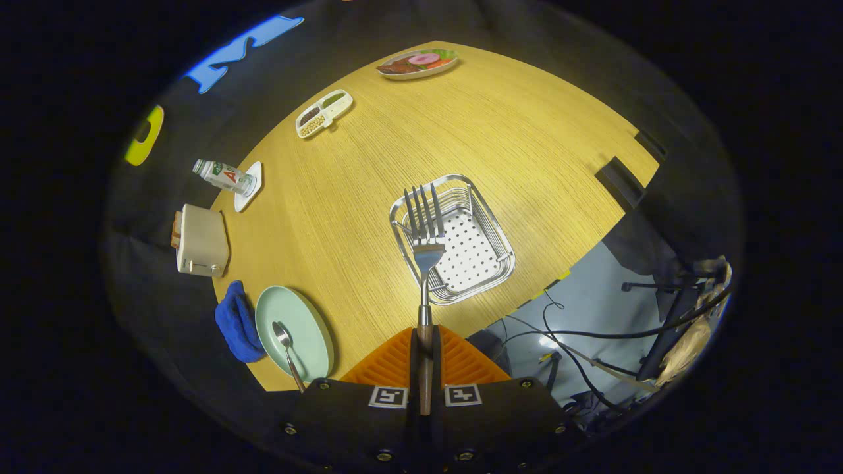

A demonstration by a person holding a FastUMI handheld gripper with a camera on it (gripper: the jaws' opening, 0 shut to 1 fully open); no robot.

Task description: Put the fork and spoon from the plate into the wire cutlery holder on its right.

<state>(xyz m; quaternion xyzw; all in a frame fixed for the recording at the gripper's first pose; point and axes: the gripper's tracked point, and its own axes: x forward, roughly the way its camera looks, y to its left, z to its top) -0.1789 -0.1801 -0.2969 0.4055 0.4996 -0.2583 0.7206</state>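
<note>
My gripper (425, 342) is shut on the fork (425, 237) by its handle, and the tines point forward, away from the fingers. The fork hangs high above the wooden table, its head over the near left part of the wire cutlery holder (500, 253), a square metal basket with a perforated floor. To the left of the fingers lies a pale green plate (306, 316) with the spoon (286, 345) on it, bowl toward the table's middle.
A blue cloth (236, 322) lies beside the plate, with a cream toaster (201, 240) and a bottle on a white coaster (227, 176) beyond it. A divided snack tray (324, 112) and a food plate (416, 64) sit far off. Cables cross the floor (579, 329) to the right.
</note>
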